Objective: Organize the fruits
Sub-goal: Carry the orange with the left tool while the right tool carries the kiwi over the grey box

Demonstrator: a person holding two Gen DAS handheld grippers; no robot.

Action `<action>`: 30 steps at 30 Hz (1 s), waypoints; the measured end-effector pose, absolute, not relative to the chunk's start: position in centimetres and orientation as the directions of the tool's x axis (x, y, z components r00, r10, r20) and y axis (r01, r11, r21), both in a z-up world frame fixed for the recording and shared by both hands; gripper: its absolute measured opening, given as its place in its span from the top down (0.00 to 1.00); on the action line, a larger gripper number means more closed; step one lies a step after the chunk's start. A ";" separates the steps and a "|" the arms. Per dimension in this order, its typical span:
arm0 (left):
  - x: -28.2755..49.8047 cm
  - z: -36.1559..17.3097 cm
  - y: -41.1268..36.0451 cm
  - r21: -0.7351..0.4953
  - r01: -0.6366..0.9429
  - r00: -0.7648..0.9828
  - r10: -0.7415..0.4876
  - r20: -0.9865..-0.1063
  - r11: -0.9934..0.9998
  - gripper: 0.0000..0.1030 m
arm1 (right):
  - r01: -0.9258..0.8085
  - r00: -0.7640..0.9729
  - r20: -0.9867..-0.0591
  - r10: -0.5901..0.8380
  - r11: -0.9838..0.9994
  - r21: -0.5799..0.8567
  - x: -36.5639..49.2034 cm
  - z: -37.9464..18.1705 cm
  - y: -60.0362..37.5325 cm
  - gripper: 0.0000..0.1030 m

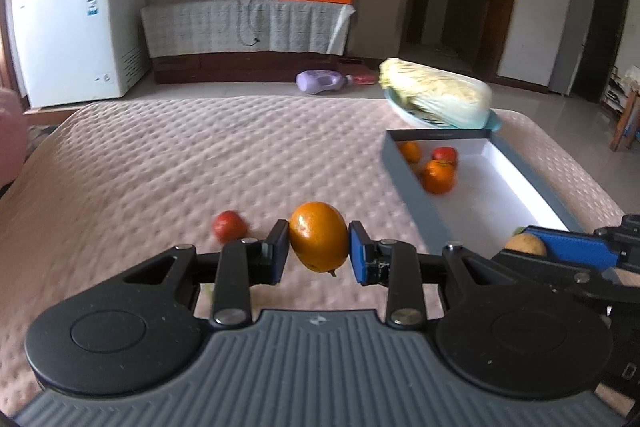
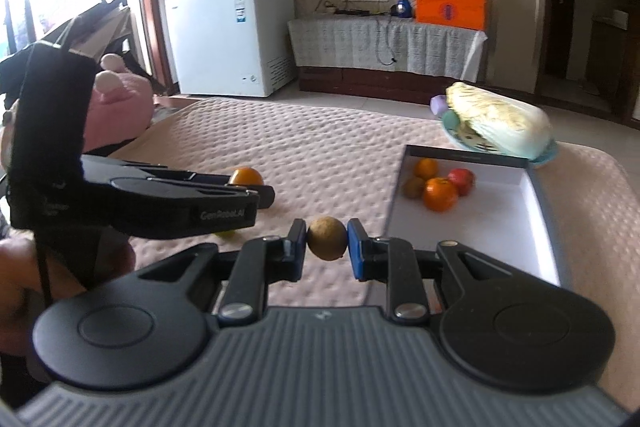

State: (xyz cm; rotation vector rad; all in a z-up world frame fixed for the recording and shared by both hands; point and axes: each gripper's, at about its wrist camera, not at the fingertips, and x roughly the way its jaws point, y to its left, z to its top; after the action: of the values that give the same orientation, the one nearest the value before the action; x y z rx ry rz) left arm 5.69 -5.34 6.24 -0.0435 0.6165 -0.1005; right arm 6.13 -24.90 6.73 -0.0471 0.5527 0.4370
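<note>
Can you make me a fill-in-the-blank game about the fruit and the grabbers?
1. The left gripper is shut on an ______.
2. The right gripper is shut on a small ______ fruit.
3. The gray box already holds ______ pieces of fruit.
4. Behind the box, a ______ lies on a plate.

Missing words: orange; brown; four; cabbage

"GenRobot.AI" in pale letters on the left gripper [image 2: 256, 195] side, other labels unreadable
</note>
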 end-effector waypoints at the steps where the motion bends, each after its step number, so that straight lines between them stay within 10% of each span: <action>1: 5.7 6.3 -5.8 -0.071 0.089 0.811 -0.113 -0.573 0.994 0.64 | -0.404 0.767 -0.517 0.380 0.912 0.072 6.1 6.7 -25.4 0.76; 30: 8.8 5.5 -17.8 -0.128 0.284 0.777 -0.306 -0.550 0.950 0.64 | -0.294 0.785 -0.557 0.272 0.954 0.053 5.7 5.4 -31.8 0.76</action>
State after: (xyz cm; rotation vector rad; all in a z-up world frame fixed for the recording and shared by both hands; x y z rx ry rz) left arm 8.80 -17.76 5.50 -0.0383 0.6014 -0.3192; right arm 5.74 -31.84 5.35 -0.0371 0.5949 0.3053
